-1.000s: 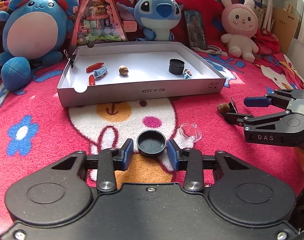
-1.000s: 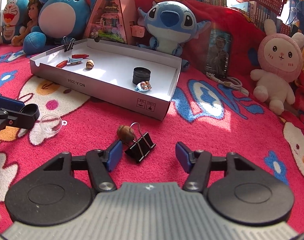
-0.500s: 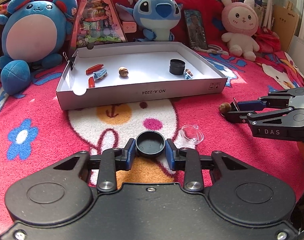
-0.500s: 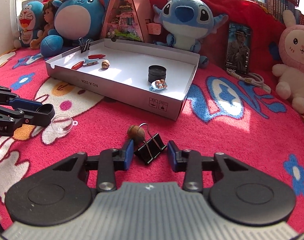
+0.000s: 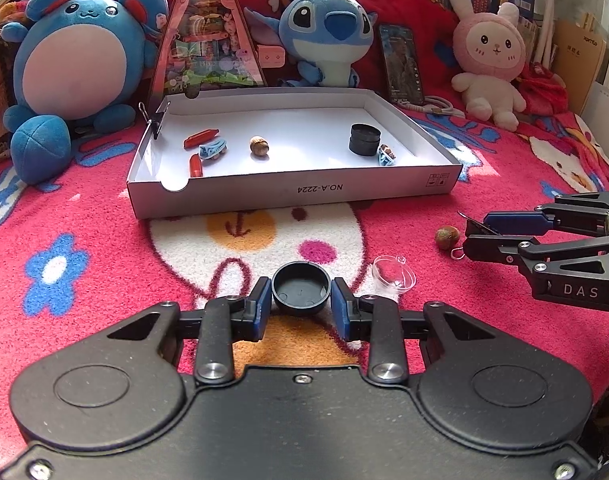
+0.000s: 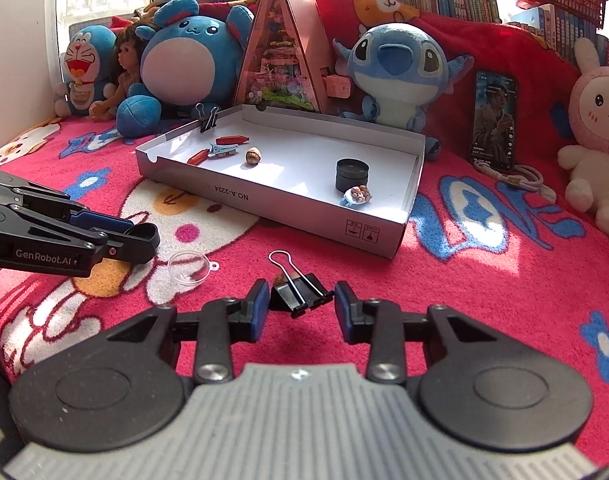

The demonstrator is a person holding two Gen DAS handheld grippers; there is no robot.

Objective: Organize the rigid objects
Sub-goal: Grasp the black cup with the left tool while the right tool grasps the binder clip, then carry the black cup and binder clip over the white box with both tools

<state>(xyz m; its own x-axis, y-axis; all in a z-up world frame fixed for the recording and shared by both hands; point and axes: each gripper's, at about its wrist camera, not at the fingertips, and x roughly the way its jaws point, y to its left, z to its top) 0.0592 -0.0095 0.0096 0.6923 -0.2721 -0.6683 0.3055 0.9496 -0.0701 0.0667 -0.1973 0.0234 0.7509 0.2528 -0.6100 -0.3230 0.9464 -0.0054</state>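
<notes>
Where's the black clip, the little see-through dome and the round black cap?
black binder clip [image 6: 300,299], right wrist view, on its black body between the pads.
clear dome [image 5: 392,276], left wrist view, on its curved shell.
round black cap [image 5: 301,289], left wrist view, on its hollow inside.

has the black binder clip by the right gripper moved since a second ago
Yes. The binder clip lay on the blanket touching the nut; now the right gripper, whose jaws have just been closing, holds it raised, largely hiding the nut in the right wrist view.

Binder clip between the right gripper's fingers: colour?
Black, silver wire handles: the metal binder clip, clearest in the right wrist view.
</notes>
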